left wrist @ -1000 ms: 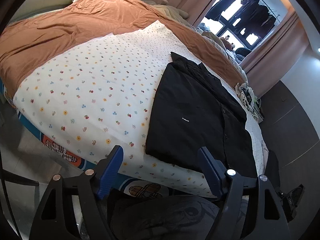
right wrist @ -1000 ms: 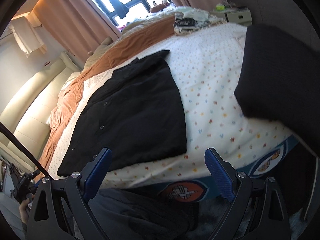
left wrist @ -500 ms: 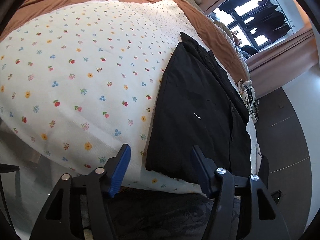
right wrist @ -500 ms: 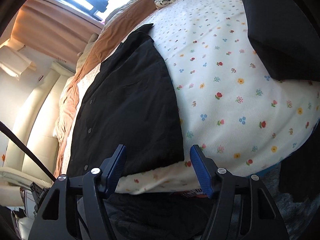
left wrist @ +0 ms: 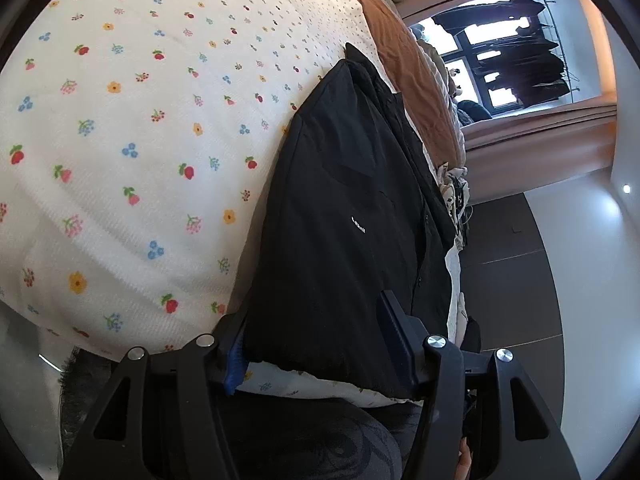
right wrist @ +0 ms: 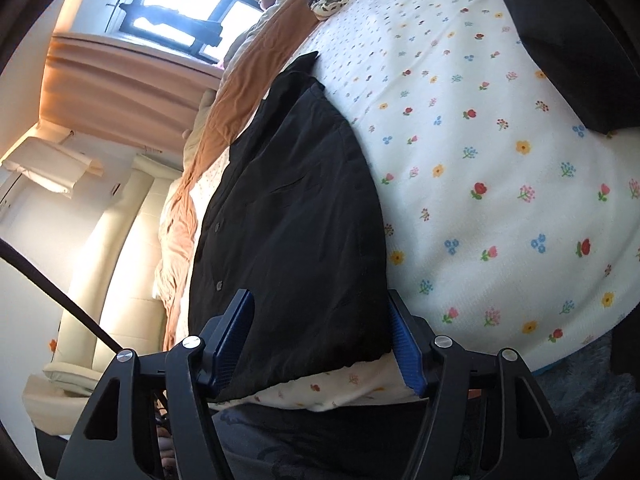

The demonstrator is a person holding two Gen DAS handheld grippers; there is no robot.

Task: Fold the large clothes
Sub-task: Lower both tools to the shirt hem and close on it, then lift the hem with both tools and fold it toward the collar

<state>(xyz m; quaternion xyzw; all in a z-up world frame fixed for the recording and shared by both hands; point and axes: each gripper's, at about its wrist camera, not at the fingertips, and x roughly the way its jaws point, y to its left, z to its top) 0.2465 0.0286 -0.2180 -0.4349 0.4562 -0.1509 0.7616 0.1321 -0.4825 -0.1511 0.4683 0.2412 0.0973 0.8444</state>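
- Here the left gripper sits at the bottom centre of the left wrist view, jaws spread about halfway, straddling the near hem of the black jacket.
- Its left blue pad is at the jacket's lower left corner and the right pad lies over the cloth; the fabric fills the gap, but whether the pads actually press it is hard to judge from this angle.
- The jacket lies flat on the flowered sheet, running from the bottom centre up toward the upper middle of the frame, with a small white logo on its front.
- In the right wrist view the right gripper is likewise at the bottom centre, jaws about half spread, with the jacket's hem between them.
- The right blue pad stands at the jacket's lower right edge, the left pad over the buttoned front.
- An orange blanket lies beyond the jacket toward the upper left, and a second dark garment fills the upper right corner.
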